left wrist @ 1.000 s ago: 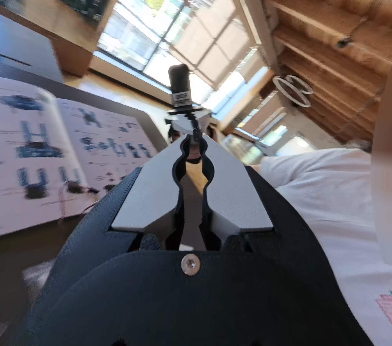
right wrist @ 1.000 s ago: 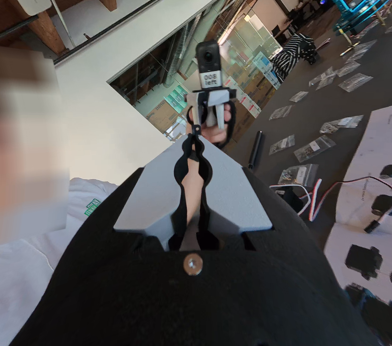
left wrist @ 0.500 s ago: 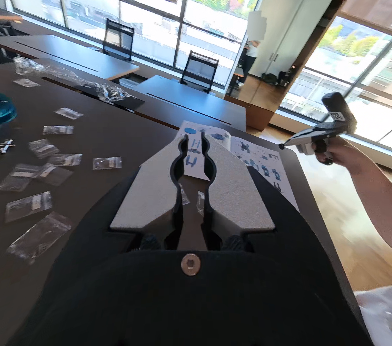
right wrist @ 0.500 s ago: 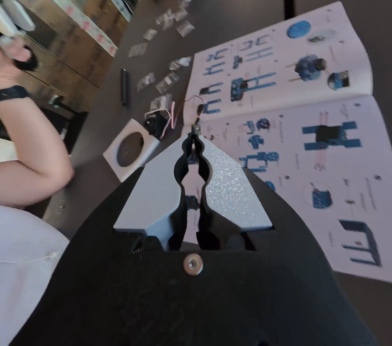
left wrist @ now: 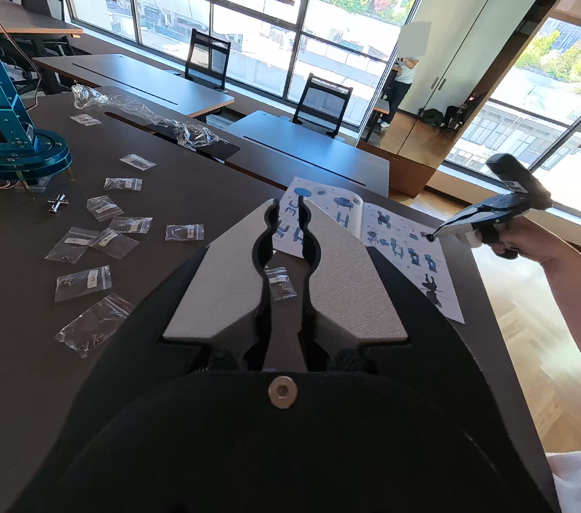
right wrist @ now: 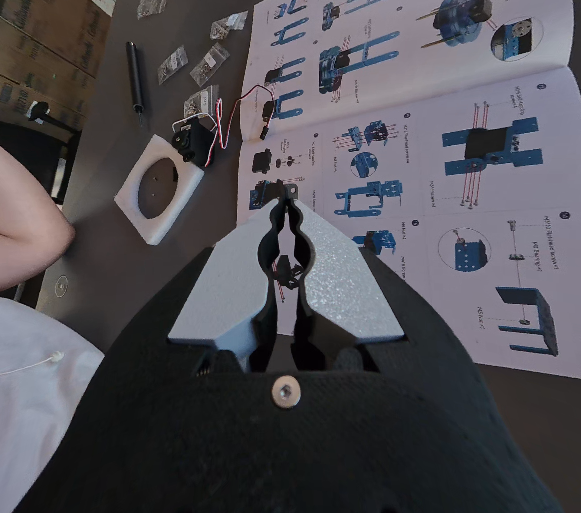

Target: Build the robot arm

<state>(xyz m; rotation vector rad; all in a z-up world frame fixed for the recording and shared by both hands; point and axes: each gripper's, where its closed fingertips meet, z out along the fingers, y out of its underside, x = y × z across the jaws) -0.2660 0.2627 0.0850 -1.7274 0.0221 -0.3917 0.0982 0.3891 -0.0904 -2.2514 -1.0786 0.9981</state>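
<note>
- Black servo (right wrist: 194,141) with striped lead lies on the bench (right wrist: 103,107), ahead-left of the right hand-held gripper (right wrist: 286,202); tips together, empty.
- Left hand-held gripper (left wrist: 288,204): jaws slightly apart, empty, above a small clear bag (left wrist: 280,282) near the open booklet (left wrist: 405,243).

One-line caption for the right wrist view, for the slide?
Shut right gripper above an open instruction booklet, servo on foam block nearby.

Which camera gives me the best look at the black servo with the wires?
The right wrist view: the black servo sits on the corner of a white foam block, its red-and-white wires running onto the open manual. The left wrist view doesn't show it at all.
</note>
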